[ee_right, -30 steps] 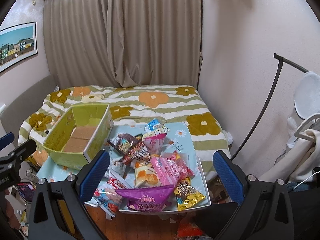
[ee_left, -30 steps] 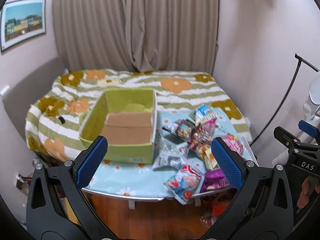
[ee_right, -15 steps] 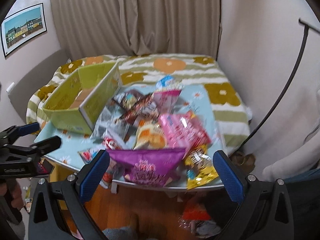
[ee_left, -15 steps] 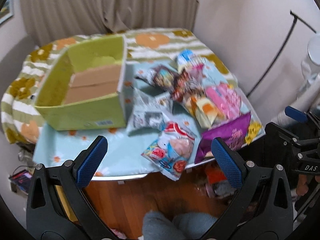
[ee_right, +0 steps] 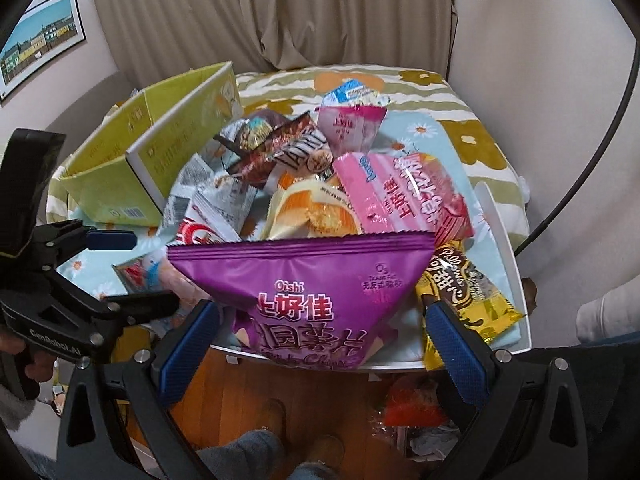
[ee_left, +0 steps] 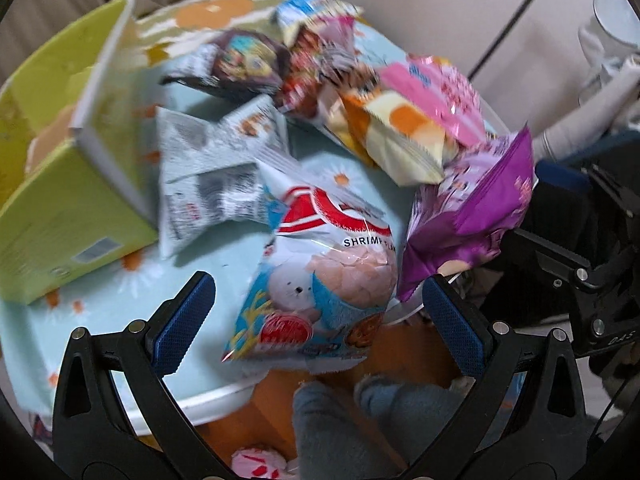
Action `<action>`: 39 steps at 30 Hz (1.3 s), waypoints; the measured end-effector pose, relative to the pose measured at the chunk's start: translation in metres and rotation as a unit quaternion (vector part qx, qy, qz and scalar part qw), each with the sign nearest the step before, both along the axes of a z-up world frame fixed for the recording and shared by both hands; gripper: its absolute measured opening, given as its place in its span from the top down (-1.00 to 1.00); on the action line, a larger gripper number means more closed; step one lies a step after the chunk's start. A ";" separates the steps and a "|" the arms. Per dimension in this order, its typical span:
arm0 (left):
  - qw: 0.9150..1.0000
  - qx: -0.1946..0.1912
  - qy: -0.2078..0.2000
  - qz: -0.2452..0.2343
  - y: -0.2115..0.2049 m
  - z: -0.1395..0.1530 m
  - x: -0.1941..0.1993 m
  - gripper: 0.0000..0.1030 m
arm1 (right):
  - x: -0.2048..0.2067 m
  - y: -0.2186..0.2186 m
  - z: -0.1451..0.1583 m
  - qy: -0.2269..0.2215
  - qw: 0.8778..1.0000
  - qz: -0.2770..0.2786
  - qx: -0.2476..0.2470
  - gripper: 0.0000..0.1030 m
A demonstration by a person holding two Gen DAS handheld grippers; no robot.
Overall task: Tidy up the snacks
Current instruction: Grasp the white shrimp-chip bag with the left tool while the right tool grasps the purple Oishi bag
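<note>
Several snack bags lie heaped on a low white table (ee_right: 507, 240) with a pale blue daisy cloth. A shrimp snack bag (ee_left: 324, 276) hangs over the near edge, right in front of my left gripper (ee_left: 318, 320), which is open around its lower end without gripping. A purple Oishi bag (ee_right: 316, 284) sits at the front edge between the fingers of my open right gripper (ee_right: 320, 344). A pink bag (ee_right: 400, 196), an orange bag (ee_right: 312, 208) and a yellow bag (ee_right: 464, 292) lie around it. An open green box (ee_right: 156, 140) stands at the left.
A bed with a flowered striped cover (ee_right: 472, 136) lies behind the table, with curtains (ee_right: 280, 12) beyond. A wooden floor (ee_right: 304, 392) with litter and a person's grey-socked feet (ee_left: 360, 420) lie below the table edge. A black stand pole (ee_right: 600, 128) rises at right.
Both grippers have moved forward and down toward the table's front edge. The snacks now fill the views, and the shrimp and purple bags sit between the open fingers.
</note>
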State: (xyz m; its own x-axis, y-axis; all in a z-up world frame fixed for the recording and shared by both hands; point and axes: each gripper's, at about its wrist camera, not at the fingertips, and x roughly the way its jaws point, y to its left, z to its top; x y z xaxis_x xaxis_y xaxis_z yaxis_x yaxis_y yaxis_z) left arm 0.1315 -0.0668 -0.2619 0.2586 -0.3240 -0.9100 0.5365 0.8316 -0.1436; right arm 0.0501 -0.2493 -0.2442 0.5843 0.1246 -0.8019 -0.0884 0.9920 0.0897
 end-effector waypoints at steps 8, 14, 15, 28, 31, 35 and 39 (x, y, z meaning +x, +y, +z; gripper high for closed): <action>0.999 -0.005 0.029 -0.032 -0.016 -0.031 0.019 -0.79 | 0.014 0.005 -0.022 0.018 1.000 -0.009 -0.001 -0.99; 0.998 -0.010 0.041 -0.037 -0.023 -0.043 0.031 -0.49 | 0.023 0.008 -0.034 0.029 1.000 -0.005 0.004 -0.99; 0.998 -0.009 0.040 -0.038 -0.024 -0.045 0.033 -0.48 | 0.023 0.009 -0.035 0.030 1.000 -0.003 0.004 -0.99; 1.000 -0.001 0.019 -0.025 -0.010 -0.024 0.011 -0.13 | 0.040 0.015 -0.046 0.041 0.998 0.028 0.034 -0.61; 1.000 0.000 0.017 -0.013 -0.008 -0.021 0.007 -0.13 | 0.038 0.015 -0.045 0.038 0.998 0.038 0.046 -0.39; 1.000 -0.003 0.015 0.005 -0.005 -0.018 0.004 -0.13 | 0.034 0.017 -0.043 0.032 0.997 0.051 0.050 -0.24; 1.000 -0.003 0.008 0.017 -0.005 -0.011 -0.004 -0.13 | 0.030 0.017 -0.038 0.023 0.997 0.058 0.052 -0.22</action>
State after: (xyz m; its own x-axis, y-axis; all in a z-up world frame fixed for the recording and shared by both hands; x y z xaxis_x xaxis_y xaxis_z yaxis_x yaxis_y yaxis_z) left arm 0.1273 -0.0723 -0.2732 0.2552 -0.3206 -0.9122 0.5051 0.8487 -0.1569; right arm 0.0804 -0.2326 -0.2826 0.5233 0.2731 -0.8072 -0.1953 0.9605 0.1984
